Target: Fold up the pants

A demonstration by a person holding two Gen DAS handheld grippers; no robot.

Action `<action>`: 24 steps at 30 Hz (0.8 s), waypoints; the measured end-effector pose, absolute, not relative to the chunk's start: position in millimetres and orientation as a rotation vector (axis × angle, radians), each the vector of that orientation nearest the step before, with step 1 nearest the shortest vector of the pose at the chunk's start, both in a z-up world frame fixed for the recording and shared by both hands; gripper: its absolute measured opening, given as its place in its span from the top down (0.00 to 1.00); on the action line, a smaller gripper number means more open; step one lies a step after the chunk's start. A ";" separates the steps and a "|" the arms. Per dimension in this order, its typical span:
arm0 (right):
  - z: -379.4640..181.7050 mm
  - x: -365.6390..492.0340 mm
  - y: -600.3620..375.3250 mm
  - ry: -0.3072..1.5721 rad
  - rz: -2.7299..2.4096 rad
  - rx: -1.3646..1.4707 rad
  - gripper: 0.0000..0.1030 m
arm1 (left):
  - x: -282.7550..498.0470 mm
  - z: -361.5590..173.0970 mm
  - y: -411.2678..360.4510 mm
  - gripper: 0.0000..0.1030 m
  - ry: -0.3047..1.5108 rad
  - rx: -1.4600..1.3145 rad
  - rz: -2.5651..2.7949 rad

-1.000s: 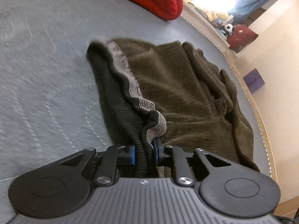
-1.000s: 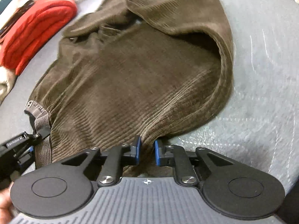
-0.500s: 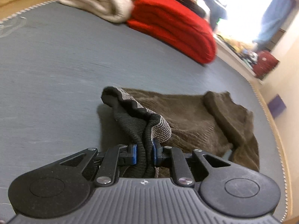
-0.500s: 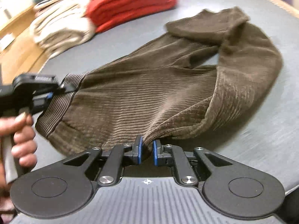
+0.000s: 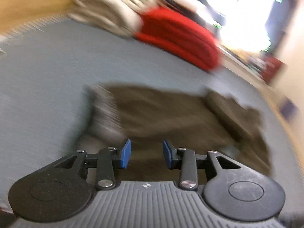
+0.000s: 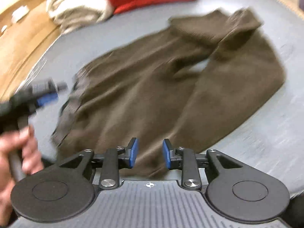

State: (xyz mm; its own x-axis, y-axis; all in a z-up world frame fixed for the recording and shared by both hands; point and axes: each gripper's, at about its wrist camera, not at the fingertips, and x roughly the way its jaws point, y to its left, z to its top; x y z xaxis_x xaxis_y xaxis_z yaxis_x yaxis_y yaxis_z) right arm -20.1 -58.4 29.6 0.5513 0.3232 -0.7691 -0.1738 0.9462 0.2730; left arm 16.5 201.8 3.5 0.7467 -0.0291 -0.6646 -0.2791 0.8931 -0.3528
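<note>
The brown corduroy pants (image 6: 171, 87) lie flat on the grey surface (image 6: 275, 133), with the ribbed waistband (image 6: 74, 102) at the left and the leg ends folded over at the far right. They also show, blurred, in the left wrist view (image 5: 171, 117). My right gripper (image 6: 149, 153) is open and empty just above the pants' near edge. My left gripper (image 5: 146, 155) is open and empty over the waistband end; it also shows in the right wrist view (image 6: 45, 93), held by a hand.
A folded red garment (image 5: 180, 38) and a stack of beige folded cloth (image 5: 110, 9) sit at the far edge of the grey surface (image 5: 38, 76). A wooden floor (image 6: 22, 38) lies beyond the surface at the left. Both views are motion-blurred.
Both grippers opened and let go of the pants. The waistband dropped flat onto the surface. Both grippers pulled back a little from the cloth.
</note>
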 end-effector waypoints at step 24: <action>-69.8 210.4 -92.5 1.045 -0.040 0.122 0.60 | 54.0 -62.7 213.2 0.78 0.915 -0.390 0.191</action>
State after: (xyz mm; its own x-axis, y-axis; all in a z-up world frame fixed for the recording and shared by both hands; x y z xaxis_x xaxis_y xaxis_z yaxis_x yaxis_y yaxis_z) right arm 210.4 -92.5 -69.8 0.5015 0.0249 -0.8648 0.0912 0.9925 0.0814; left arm 54.0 213.2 -62.7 0.5993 -0.0036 -0.8005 -0.3236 0.9136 -0.2464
